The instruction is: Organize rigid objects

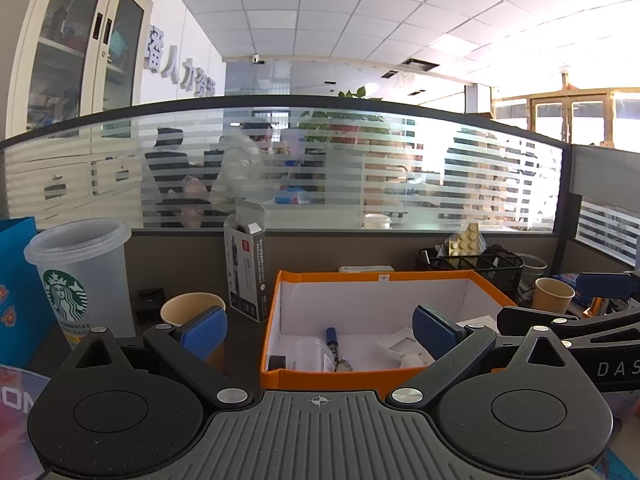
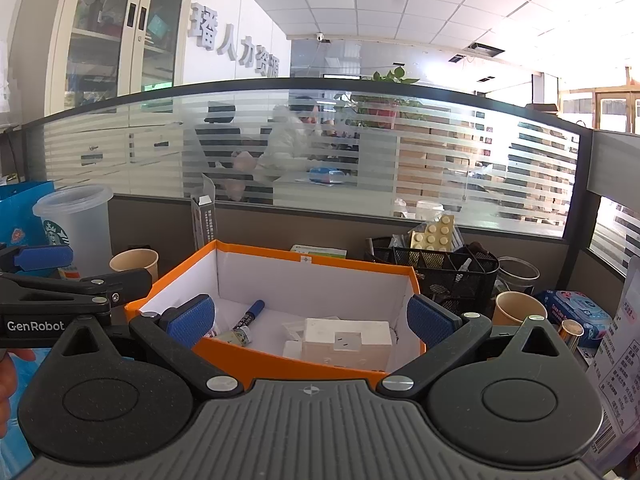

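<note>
An orange box (image 1: 340, 378) with a white inside sits on the desk, also in the right wrist view (image 2: 280, 362). Inside lie a blue-capped marker (image 1: 332, 340) (image 2: 250, 314), a clear plastic container (image 1: 310, 354), and white blocky parts (image 1: 398, 346) (image 2: 346, 340). My left gripper (image 1: 320, 332) is open and empty, in front of the box. My right gripper (image 2: 308, 318) is open and empty, hovering at the box's near edge. Each gripper shows from the side in the other's view.
A Starbucks cup (image 1: 80, 280) and a paper cup (image 1: 192, 310) stand left of the box. A tall grey carton (image 1: 246, 268) stands behind. A black mesh organizer (image 2: 436, 268), another paper cup (image 2: 518, 308) and a blue packet (image 2: 576, 312) are at right. A glass partition backs the desk.
</note>
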### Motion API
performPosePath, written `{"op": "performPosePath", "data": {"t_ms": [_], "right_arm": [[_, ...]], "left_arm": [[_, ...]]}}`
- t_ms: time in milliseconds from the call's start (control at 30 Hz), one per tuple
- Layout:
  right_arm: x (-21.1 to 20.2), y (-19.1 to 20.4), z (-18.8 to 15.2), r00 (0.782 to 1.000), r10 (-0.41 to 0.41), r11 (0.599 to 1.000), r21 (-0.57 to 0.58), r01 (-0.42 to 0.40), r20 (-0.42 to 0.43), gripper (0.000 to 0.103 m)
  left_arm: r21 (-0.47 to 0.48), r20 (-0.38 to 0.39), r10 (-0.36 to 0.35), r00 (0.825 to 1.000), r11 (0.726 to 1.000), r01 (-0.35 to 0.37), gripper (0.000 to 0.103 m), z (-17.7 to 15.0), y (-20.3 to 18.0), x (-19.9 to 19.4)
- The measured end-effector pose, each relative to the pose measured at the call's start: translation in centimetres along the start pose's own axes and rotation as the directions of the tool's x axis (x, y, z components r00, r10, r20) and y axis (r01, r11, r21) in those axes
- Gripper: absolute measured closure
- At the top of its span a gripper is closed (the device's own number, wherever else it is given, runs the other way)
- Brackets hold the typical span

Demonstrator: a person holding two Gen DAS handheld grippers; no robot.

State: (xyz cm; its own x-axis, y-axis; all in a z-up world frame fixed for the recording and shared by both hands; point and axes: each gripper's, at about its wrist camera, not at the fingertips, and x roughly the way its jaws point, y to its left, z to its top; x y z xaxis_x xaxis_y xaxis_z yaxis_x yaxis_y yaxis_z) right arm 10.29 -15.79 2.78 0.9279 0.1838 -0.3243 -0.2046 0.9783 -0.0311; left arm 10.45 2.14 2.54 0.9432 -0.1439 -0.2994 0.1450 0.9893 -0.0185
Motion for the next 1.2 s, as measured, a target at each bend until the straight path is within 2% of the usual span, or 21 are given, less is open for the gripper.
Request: {"op": "performPosePath", "data": {"t_ms": [1067, 1200], "right_arm": [[0.02, 0.19, -0.24, 1.000, 0.003, 1.000, 0.001, -0.003, -0.003, 0.000], [0.01, 0.29, -0.33, 1.000, 0.003, 1.000, 0.002, -0.003, -0.003, 0.000]], "left_arm": [[0.000, -0.005, 0.002, 1.000, 1.000, -0.002, 0.003, 0.03, 0.11, -0.26], [-0.017, -0.013, -0.020, 1.000, 1.000, 0.019, 0.002, -0.40, 0.65, -0.47]]}}
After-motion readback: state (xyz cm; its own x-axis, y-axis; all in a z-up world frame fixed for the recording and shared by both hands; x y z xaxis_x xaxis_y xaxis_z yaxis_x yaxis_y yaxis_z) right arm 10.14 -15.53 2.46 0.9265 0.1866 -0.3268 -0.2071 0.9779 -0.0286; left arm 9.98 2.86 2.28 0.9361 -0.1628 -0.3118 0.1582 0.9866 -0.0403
